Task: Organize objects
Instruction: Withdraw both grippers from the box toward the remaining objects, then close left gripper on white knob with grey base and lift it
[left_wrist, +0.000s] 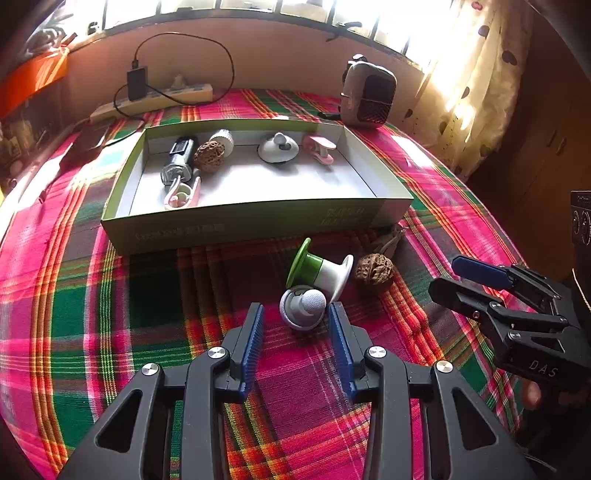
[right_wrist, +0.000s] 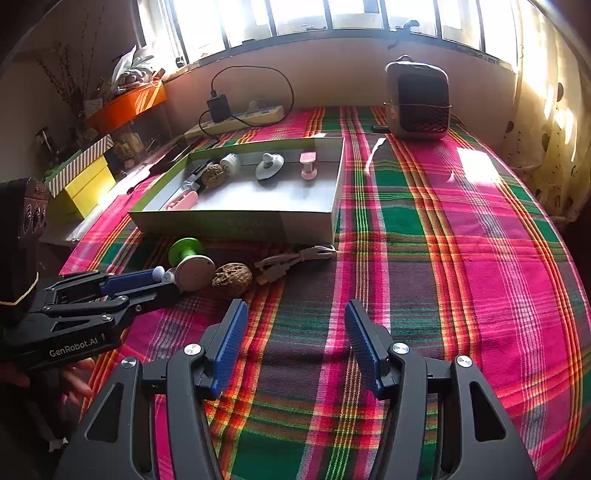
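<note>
A green-edged open box (left_wrist: 236, 221) (right_wrist: 236, 223) holds several small items, among them a walnut (left_wrist: 209, 156) and a pink clip (left_wrist: 181, 194). In front of it on the plaid cloth lie a grey-white knob (left_wrist: 303, 308), a green-white spool (left_wrist: 318, 271) (right_wrist: 190, 260), a walnut (left_wrist: 373, 273) (right_wrist: 232, 279) and a coiled cable (right_wrist: 295, 260). My left gripper (left_wrist: 296, 314) (right_wrist: 147, 282) is open, its jaws just short of the knob on either side. My right gripper (right_wrist: 295, 325) (left_wrist: 454, 277) is open and empty over bare cloth, right of the walnut.
A small heater (left_wrist: 369, 94) (right_wrist: 417, 101) stands at the back right. A power strip with a charger (left_wrist: 155, 98) (right_wrist: 236, 118) lies behind the box. Yellow and striped boxes (right_wrist: 83, 177) sit off the table's left edge. A curtain (left_wrist: 472, 81) hangs at right.
</note>
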